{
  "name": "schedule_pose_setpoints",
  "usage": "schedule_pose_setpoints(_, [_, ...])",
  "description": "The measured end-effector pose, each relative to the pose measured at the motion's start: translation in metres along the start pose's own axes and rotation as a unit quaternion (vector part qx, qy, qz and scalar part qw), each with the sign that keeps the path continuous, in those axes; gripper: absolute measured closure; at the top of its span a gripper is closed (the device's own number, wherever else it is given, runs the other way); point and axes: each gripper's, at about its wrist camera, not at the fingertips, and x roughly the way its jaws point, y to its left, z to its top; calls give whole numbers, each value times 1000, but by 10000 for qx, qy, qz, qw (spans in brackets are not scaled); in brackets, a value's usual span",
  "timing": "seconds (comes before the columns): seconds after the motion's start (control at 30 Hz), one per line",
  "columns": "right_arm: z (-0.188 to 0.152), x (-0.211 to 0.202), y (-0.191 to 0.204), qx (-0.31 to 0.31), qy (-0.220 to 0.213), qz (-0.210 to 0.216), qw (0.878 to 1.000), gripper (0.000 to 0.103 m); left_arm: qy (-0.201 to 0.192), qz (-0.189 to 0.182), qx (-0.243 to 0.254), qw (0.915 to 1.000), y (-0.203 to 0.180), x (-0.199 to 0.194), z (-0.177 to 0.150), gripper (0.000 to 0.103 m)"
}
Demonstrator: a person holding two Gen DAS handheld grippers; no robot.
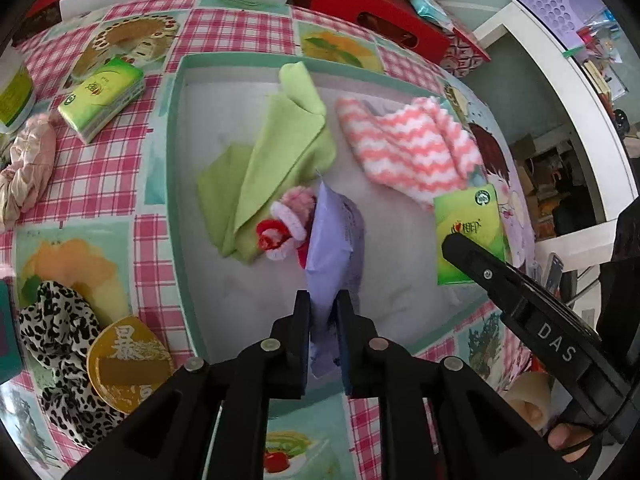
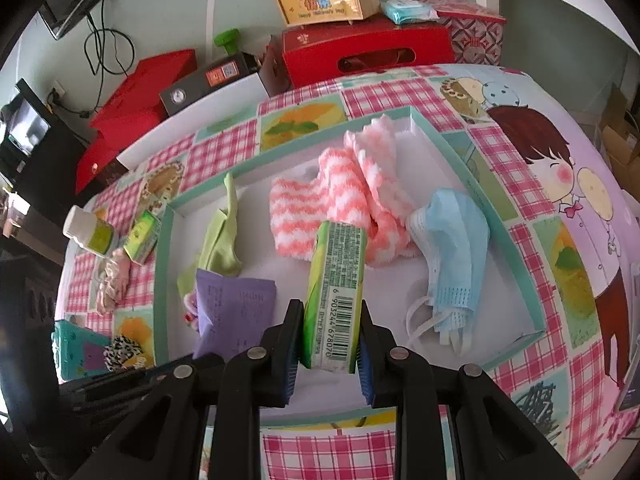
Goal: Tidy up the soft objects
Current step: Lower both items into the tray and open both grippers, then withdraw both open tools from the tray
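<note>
A shallow teal-rimmed tray [image 1: 172,160] holds a green cloth [image 1: 276,152], a pink-and-white striped cloth [image 1: 408,148] and a pink and red scrunchie [image 1: 284,224]. My left gripper [image 1: 323,300] is shut on a purple packet [image 1: 332,240], hanging low over the tray beside the scrunchie. My right gripper [image 2: 328,312] is shut on a green tissue pack [image 2: 336,280], held upright above the tray's middle. Behind it lie the striped cloth [image 2: 340,196] and a blue face mask [image 2: 452,248]. The purple packet [image 2: 236,308] shows at its left.
On the checked tablecloth left of the tray lie another green tissue pack [image 1: 100,96], a white bottle [image 1: 12,92], a pale pink scrunchie [image 1: 28,172], a leopard scrunchie [image 1: 60,340] and a yellow-lidded tub [image 1: 128,360]. Red boxes [image 2: 368,52] line the far edge.
</note>
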Motion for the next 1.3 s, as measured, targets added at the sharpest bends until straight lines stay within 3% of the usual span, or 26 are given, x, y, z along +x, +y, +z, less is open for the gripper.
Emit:
schedule_pose_setpoints(0.27, [2, 2, 0, 8, 52, -87, 9999, 75, 88, 231, -68, 9997, 5, -2, 5, 83])
schedule_pose_setpoints(0.33, [3, -1, 0, -2, -9, -69, 10000, 70, 75, 266, -77, 9996, 7, -5, 5, 81])
schedule_pose_setpoints(0.6, [8, -15, 3, -23, -272, -57, 9996, 68, -138, 276, -3, 9995, 5, -28, 9, 68])
schedule_pose_setpoints(0.87, [10, -18, 6, -50, -336, -71, 9994, 68, -312, 396, -12, 9987, 7, -40, 13, 67])
schedule_pose_setpoints(0.93, [10, -17, 7, -62, -310, -88, 9995, 68, -378, 481, -27, 9981, 8, -43, 16, 54])
schedule_pose_setpoints(1.03, [10, -14, 7, -89, -261, -145, 9995, 67, -484, 671, -57, 9966, 12, -46, 18, 48])
schedule_pose_setpoints(1.07, [10, -13, 8, -101, -244, -172, 9995, 65, -505, 712, -81, 9962, 13, -46, 19, 47])
schedule_pose_setpoints(1.13, [10, -12, 9, -128, -230, -239, 9994, 48, -526, 761, -140, 9956, 17, -47, 19, 42])
schedule_pose_setpoints(1.27, [10, -11, 11, -165, -247, -332, 9990, 40, -622, 928, -234, 9935, 25, -49, 22, 39])
schedule_pose_setpoints(1.3, [10, -11, 10, -171, -240, -355, 9989, 34, -667, 981, -250, 9926, 27, -49, 23, 32])
